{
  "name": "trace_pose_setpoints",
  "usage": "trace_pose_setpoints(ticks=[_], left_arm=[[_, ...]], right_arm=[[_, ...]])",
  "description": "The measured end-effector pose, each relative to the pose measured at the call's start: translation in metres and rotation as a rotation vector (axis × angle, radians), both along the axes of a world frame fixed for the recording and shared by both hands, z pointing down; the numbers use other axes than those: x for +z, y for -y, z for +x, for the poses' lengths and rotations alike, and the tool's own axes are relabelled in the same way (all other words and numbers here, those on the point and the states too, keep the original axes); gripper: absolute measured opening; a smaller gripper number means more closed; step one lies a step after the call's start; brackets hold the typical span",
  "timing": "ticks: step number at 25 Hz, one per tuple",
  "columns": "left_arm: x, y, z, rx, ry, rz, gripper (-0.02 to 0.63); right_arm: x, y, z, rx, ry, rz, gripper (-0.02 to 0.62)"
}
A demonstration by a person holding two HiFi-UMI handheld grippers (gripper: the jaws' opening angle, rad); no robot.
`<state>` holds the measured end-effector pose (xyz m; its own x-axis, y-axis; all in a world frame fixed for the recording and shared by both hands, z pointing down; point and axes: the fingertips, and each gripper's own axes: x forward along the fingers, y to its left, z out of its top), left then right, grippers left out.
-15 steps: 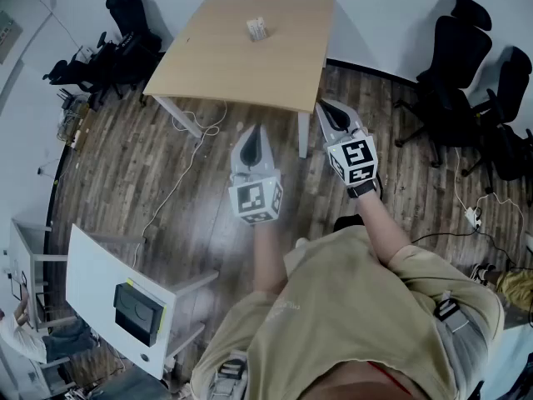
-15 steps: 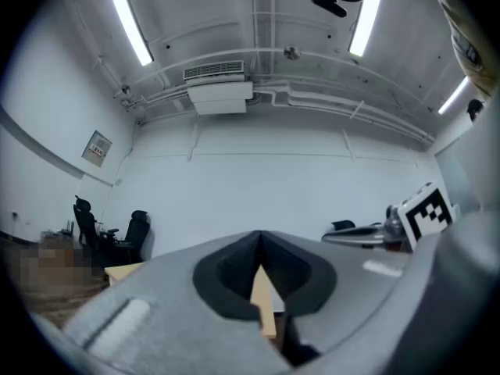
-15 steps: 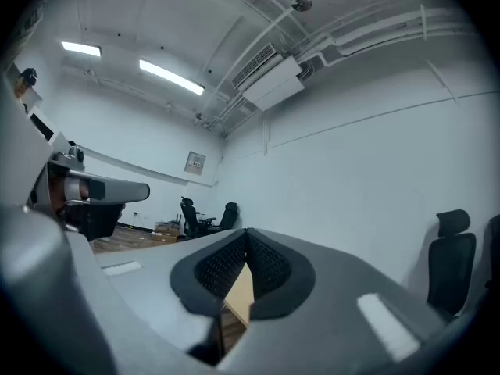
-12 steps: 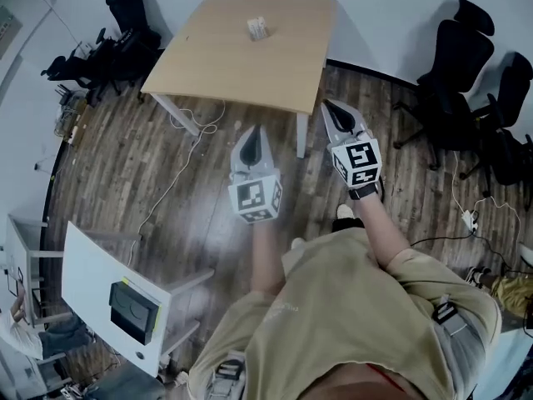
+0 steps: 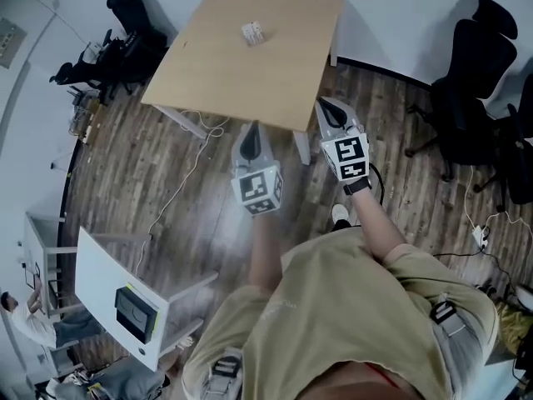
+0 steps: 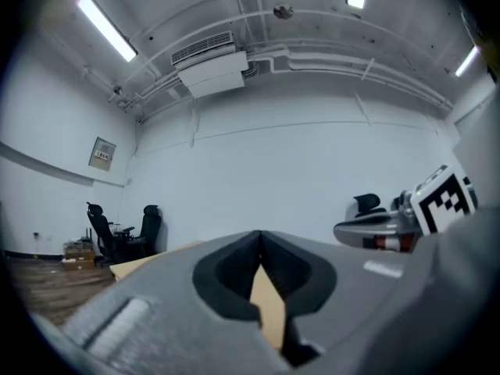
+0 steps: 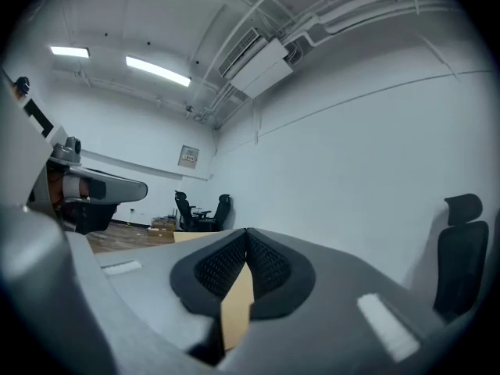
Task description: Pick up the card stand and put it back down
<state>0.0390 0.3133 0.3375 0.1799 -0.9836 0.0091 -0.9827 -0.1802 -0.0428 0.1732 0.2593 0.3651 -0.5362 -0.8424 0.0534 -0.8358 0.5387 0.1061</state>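
Card stand [image 5: 253, 32], one small pale block, sat on the far part of the single light wooden table [image 5: 275, 73]. The table had drawn nearer, so the approach was under way. Both the left gripper [image 5: 251, 130] and right gripper [image 5: 326, 107] were fully closed, empty, well short of it.

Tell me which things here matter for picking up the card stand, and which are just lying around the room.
For the job: card stand; wooden table it stands on; left gripper and right gripper, both shut and empty, short of the table.

Just lying about: black office chairs; white desk; cable on the floor.
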Motion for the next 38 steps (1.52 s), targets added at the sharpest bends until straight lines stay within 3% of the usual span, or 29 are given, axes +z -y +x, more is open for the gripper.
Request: trace_pose_setpoints(ticks=[4,9,14,20,23,31,38], left_arm=[[0.013,0.045,0.029,-0.039,0.029,-0.035,0.002],[0.043,0.074,0.051,-0.074,0.049,-0.117,0.002],[0.056,0.106,0.043,-0.096,0.031,-0.164,0.002],[0.077,0.177,0.034,-0.059,0.013,-0.185,0.002],[0.079,0.213,0.019,-0.034,-0.005,-0.178,0.002],[0.081,0.340,-0.066,-0.030,-0.053,-0.189,0.002],[0.122,0.413,-0.119,0.002,-0.106,-0.258,0.003]], right_arm=[[0.006,0.051,0.047,0.005,0.037,-0.015,0.005],[0.035,0.103,0.091,0.037,0.086,-0.106,0.005],[0.048,0.136,0.084,-0.004,0.092,-0.151,0.005],[0.063,0.198,0.079,0.078,0.085,-0.126,0.005],[0.066,0.239,0.066,0.094,0.070,-0.150,0.005],[0.042,0.339,-0.028,0.027,0.029,-0.136,0.005],[0.082,0.411,-0.080,0.039,-0.013,-0.225,0.005]])
